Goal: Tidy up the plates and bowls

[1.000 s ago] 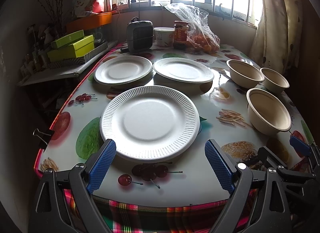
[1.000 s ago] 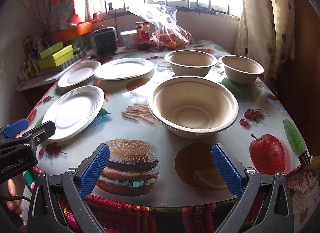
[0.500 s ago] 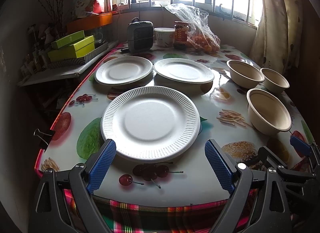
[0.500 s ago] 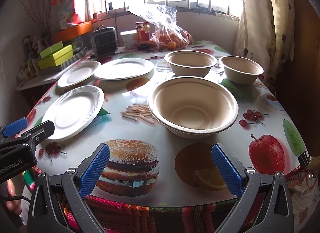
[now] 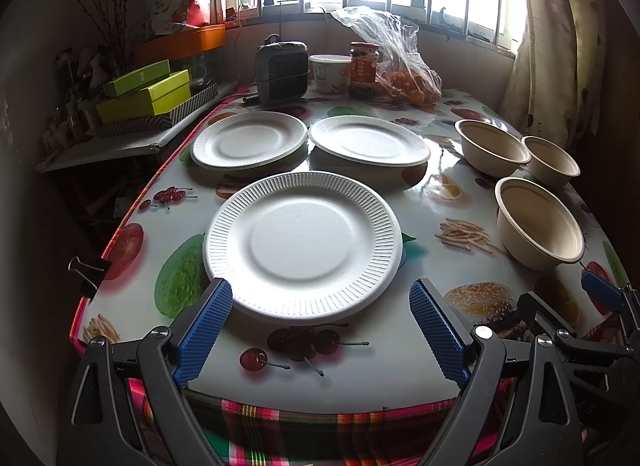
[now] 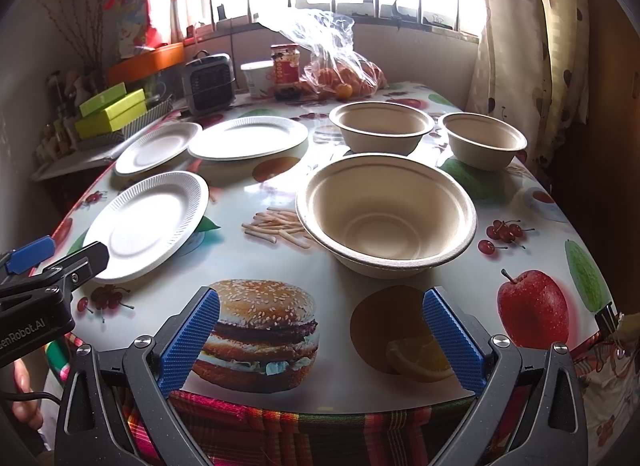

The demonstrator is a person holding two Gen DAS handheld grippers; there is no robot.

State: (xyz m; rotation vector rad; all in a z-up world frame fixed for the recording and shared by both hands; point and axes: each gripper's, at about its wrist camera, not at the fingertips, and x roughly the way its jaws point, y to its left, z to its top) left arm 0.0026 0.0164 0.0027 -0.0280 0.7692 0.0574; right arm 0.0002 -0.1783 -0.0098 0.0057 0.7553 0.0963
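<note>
Three white paper plates (image 5: pixel 302 242) and three tan bowls (image 6: pixel 386 213) lie on the table (image 5: pixel 360 370), plates toward its left edge, bowls toward its right. Nearest the front edge sit one ribbed plate and the largest bowl; the other two plates (image 5: pixel 249 139) lie side by side farther back, the two smaller bowls (image 6: pixel 381 123) beyond. Both the left gripper (image 5: pixel 320 330) and the right gripper (image 6: pixel 320 340) hover at the front edge, fingers spread wide, holding nothing.
</note>
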